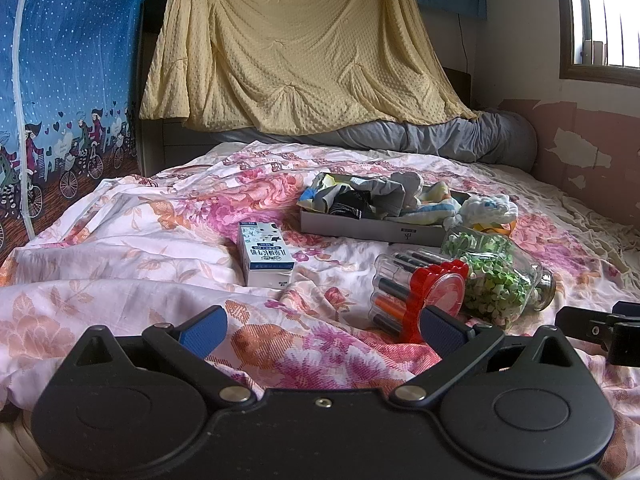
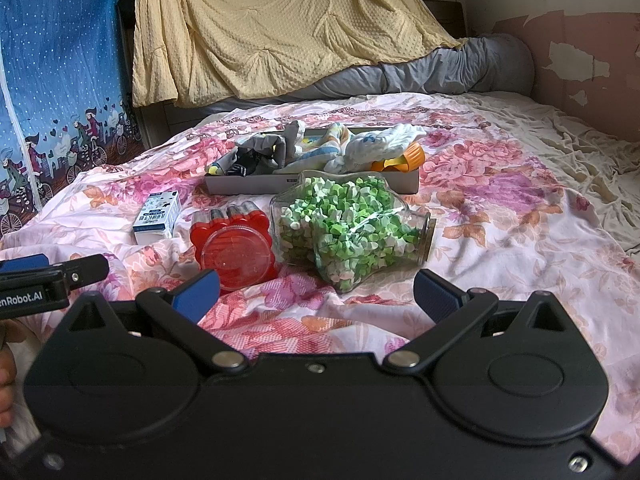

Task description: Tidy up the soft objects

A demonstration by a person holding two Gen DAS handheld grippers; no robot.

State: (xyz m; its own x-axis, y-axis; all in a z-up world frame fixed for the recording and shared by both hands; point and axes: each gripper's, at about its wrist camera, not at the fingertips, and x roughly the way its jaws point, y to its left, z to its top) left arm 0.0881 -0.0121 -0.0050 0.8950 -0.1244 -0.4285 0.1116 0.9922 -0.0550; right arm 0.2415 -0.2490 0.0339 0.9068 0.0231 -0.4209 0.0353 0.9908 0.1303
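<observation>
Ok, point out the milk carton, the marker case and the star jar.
milk carton [image 1: 265, 258], left wrist view, printed front face.
marker case [image 2: 234, 249], right wrist view, red lid.
star jar [image 2: 344, 226], right wrist view, glass side.

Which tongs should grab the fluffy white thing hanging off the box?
Probably the right tongs. Both are open and empty, but the white plush spills over the tray at its right end, and the marker tub sits just ahead of the left tongs.
</observation>
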